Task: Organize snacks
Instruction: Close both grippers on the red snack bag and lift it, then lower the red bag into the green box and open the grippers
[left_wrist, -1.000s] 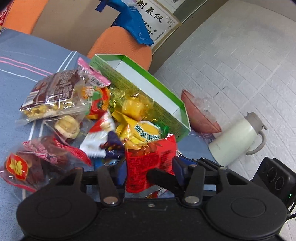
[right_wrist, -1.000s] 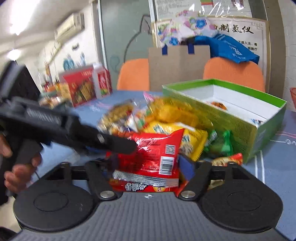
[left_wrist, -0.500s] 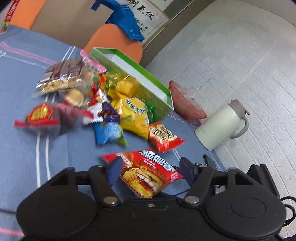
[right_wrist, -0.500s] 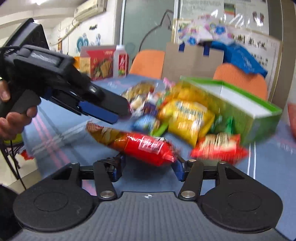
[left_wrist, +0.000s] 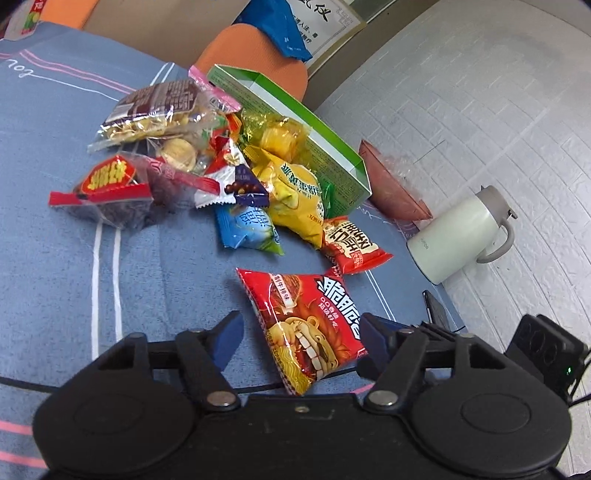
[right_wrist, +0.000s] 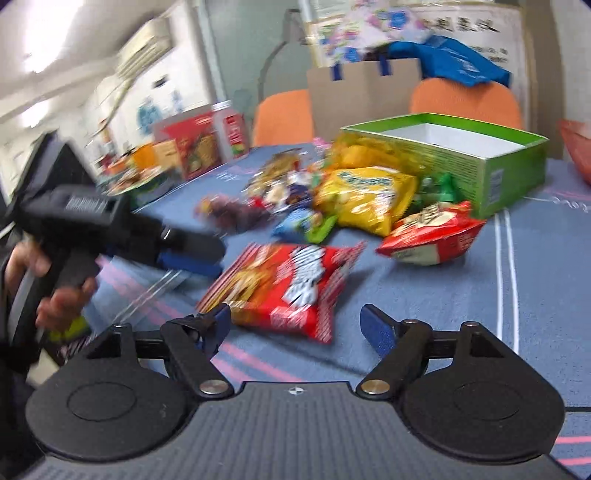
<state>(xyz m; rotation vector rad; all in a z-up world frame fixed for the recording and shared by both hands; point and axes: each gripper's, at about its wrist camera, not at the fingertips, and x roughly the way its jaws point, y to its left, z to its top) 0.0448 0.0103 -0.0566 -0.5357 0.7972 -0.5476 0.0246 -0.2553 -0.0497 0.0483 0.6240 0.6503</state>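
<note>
A large red snack bag (left_wrist: 310, 325) lies flat on the blue tablecloth, apart from the snack pile (left_wrist: 207, 162); it also shows in the right wrist view (right_wrist: 288, 284). My left gripper (left_wrist: 301, 339) is open, its fingers on either side of the bag's near end. My right gripper (right_wrist: 295, 325) is open and empty, just short of the bag. The left gripper's body (right_wrist: 110, 229) shows at the left of the right wrist view. A green open box (right_wrist: 461, 155) stands behind the pile; it also shows in the left wrist view (left_wrist: 295, 122).
A small red packet (left_wrist: 351, 243) and a yellow bag (left_wrist: 295, 192) lie near the box. A white jug (left_wrist: 458, 232) stands at the table's right edge. Orange chairs (right_wrist: 465, 99), a cardboard box (right_wrist: 362, 96) and red cartons (right_wrist: 195, 144) stand at the back.
Both grippers held the red bag, carried it away from the pile and let go. It now lies flat on the cloth and both jaws are open.
</note>
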